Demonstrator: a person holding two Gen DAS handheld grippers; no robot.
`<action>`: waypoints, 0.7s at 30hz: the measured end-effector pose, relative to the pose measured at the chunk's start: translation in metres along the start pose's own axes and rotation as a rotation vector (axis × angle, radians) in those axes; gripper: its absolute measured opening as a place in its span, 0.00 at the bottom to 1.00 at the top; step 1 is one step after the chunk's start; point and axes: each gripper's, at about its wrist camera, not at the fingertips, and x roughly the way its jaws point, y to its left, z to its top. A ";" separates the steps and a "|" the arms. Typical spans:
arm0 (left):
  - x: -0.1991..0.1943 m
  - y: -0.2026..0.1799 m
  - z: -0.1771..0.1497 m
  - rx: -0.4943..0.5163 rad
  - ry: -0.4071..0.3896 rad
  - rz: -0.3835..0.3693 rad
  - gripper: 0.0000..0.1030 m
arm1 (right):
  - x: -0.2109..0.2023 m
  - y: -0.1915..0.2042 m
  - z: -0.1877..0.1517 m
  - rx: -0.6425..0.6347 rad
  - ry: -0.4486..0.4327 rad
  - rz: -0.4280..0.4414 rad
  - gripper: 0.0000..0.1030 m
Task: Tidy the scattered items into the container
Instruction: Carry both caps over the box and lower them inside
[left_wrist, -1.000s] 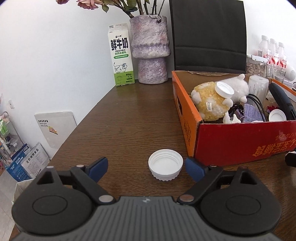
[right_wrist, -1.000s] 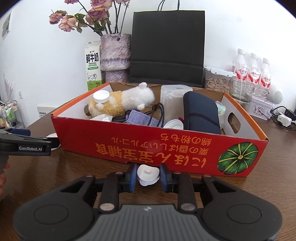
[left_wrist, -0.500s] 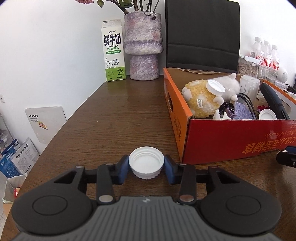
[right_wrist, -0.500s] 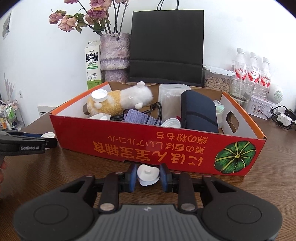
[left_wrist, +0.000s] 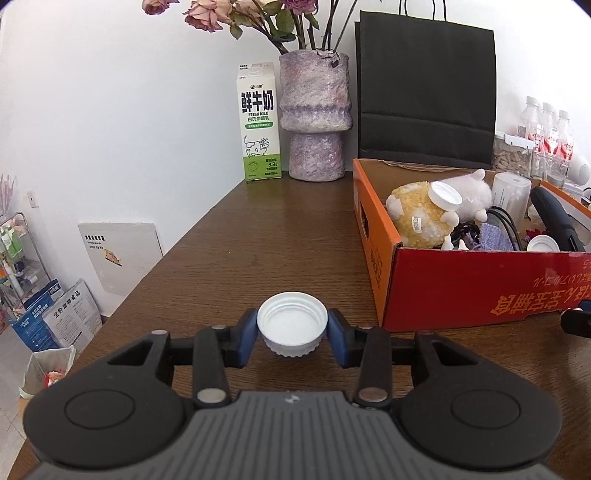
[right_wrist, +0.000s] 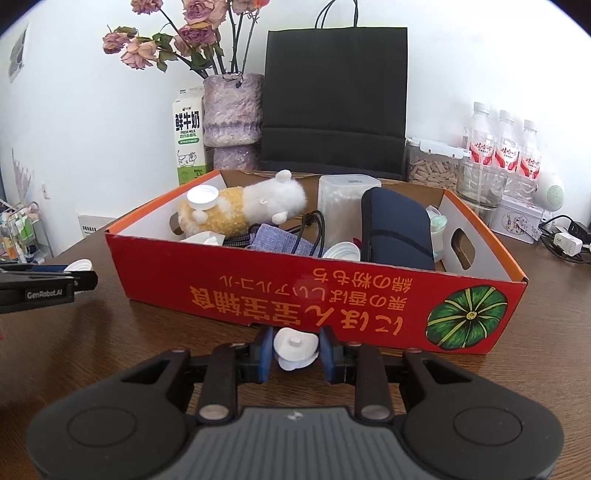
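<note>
Two grippers, jaws of left gripper (left_wrist: 291, 332) clamping one white cap (left_wrist: 292, 323), right gripper (right_wrist: 296, 350) one white stopper (right_wrist: 296, 349)

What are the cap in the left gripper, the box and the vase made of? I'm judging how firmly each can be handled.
Cap: looks like white matte plastic, with moulded threads inside and a ribbed edge.
Box: printed cardboard; folded corners, a brown inner face and a cut handle hole show.
Vase: rough, mottled purple-grey surface, perhaps stone, ceramic or textured paper; the look leaves it open.
</note>
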 end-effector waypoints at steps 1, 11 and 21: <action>-0.003 0.001 -0.001 -0.008 -0.003 0.001 0.40 | -0.001 0.000 -0.001 -0.001 -0.002 0.002 0.25; -0.035 -0.006 0.000 -0.082 -0.026 -0.045 0.40 | -0.032 -0.005 -0.002 -0.001 -0.072 0.023 0.25; -0.062 -0.059 0.048 -0.063 -0.156 -0.197 0.40 | -0.060 -0.026 0.035 0.014 -0.209 0.024 0.25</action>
